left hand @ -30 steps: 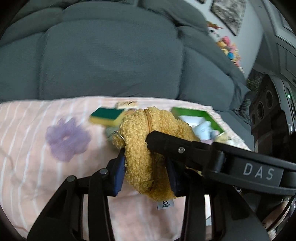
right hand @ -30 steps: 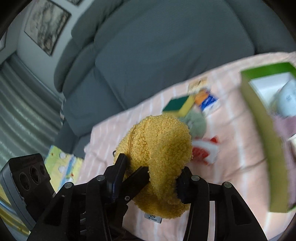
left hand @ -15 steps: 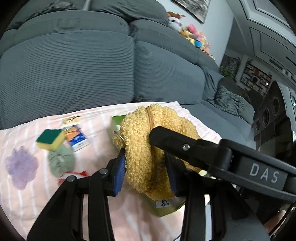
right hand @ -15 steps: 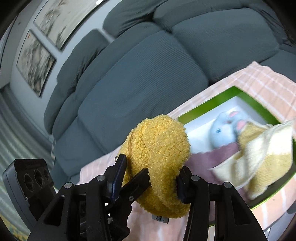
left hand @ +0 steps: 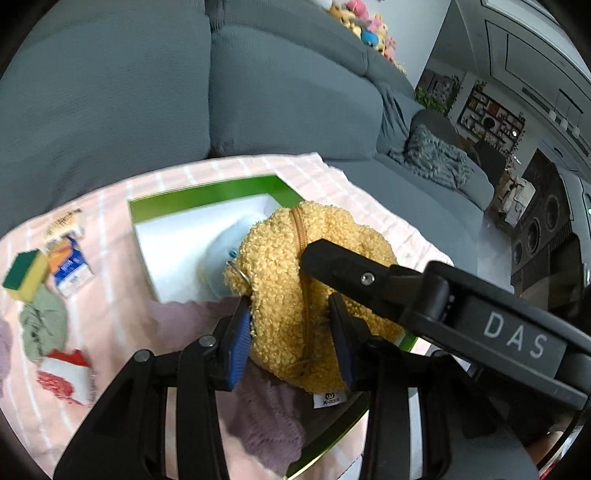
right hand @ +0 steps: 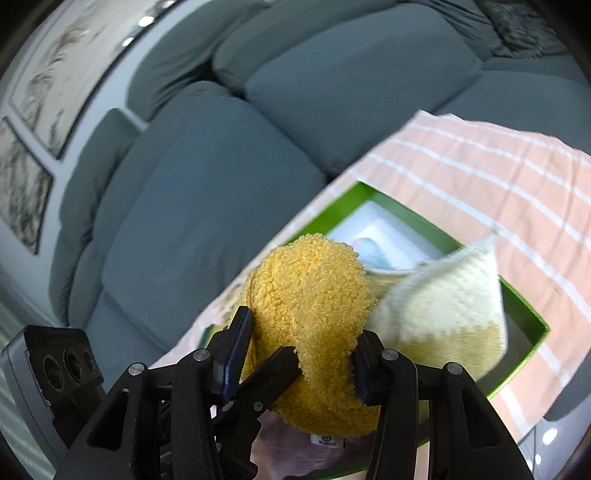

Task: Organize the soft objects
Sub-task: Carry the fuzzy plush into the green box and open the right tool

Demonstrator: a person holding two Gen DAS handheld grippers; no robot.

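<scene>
- left gripper (left hand: pixel 290 332) clamps the yellow plush pouch (left hand: pixel 306 295); right gripper (right hand: pixel 301 354) clamps it too
- pouch hangs over the green box (left hand: pixel 207 194); pink striped cloth (right hand: pixel 498 162) lies beneath

We are in a home living room: beyond our grippers a grey sectional sofa (left hand: pixel 258 92), framed pictures (right hand: pixel 48 92) up left, plush toys (left hand: pixel 365 26) on its back, shelves (left hand: pixel 487 118) far right.

A grey sofa (left hand: pixel 280 92) fills the room (framed pictures (right hand: pixel 55 92) hang behind).
</scene>
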